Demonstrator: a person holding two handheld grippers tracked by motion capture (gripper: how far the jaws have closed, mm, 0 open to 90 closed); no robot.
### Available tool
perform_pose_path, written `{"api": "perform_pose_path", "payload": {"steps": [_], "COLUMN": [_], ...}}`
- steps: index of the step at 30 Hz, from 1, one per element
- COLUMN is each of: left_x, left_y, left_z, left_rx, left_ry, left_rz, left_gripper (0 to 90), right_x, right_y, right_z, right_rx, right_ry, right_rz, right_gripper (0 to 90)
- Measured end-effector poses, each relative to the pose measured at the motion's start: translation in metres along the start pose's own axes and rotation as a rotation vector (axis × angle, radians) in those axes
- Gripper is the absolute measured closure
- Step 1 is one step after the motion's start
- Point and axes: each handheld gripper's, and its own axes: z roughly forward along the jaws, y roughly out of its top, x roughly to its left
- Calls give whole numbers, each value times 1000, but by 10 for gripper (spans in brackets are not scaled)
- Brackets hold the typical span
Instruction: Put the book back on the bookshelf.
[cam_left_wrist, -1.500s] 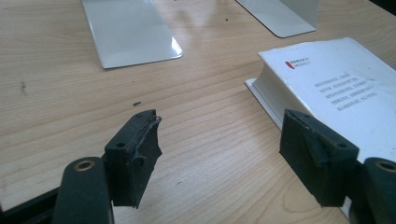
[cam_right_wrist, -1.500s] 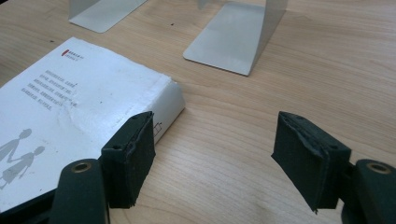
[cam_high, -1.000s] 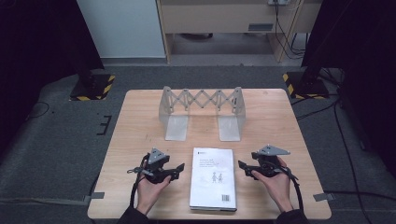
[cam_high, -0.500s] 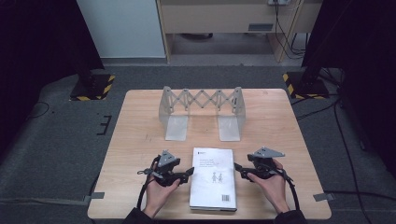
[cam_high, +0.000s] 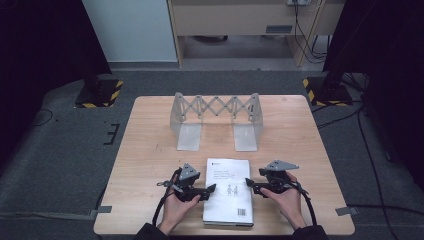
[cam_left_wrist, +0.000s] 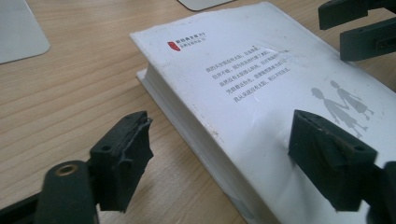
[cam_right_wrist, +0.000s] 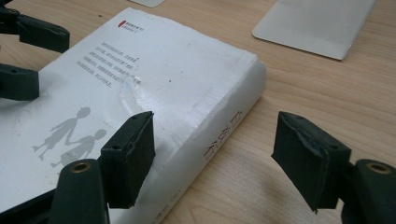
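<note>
White book (cam_high: 229, 190) flat on worktop (cam_high: 150, 150), long axis 12-to-6 (spine at 3). Left gripper (cam_high: 210, 189) wide, just opened further, straddling 9 o'clock edge; right gripper (cam_high: 250, 186) wide astride spine.

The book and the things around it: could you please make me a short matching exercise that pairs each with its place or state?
Things:
1. book
2. folding rack
3. left gripper
4. right gripper

Places or states:
A. stands upright at the far side of the table
B. lies flat near the front edge, white cover up
C. jaws open astride the book's spine edge
D. jaws open astride the book's page edge

Pairs: 1-B, 2-A, 3-D, 4-C
</note>
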Motion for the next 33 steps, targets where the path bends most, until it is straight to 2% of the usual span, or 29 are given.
{"api": "perform_pose_path", "payload": {"steps": [7, 9, 15, 17, 19, 21, 29, 31, 33], "left_x": [2, 0, -5, -7, -8, -11, -11, -11, -11], "left_y": [-1, -3, -2, -2, -2, -2, -3, -3, -4], "left_z": [5, 9, 14, 18, 19, 23, 24, 27, 27], "left_rx": [-12, -9, -5, -12, -13, -4, -5, -2, -6], "left_ry": [-1, -27, -63, -92, -102, -133, -138, -144, -144], "left_rz": [15, -4, -6, 5, 5, -5, -6, -37, -36], "left_gripper": [71, 35, 27, 28, 28, 28, 2, 0, 0], "right_x": [1, 0, 0, 0, 0, 0, 0, 0, 0], "right_y": [-1, -1, -1, -1, -1, -1, -2, -2, -2], "right_z": [1, 2, 2, 2, 2, 2, 2, 3, 3], "right_rx": [0, -2, -4, -5, -5, -6, -10, -11, -12], "right_ry": [9, 9, 7, 8, 8, 8, 8, 9, 10], "right_rz": [3, 4, 7, 7, 7, 9, 11, 14, 15], "right_gripper": [289, 285, 283, 281, 280, 280, 280, 280, 279]}}
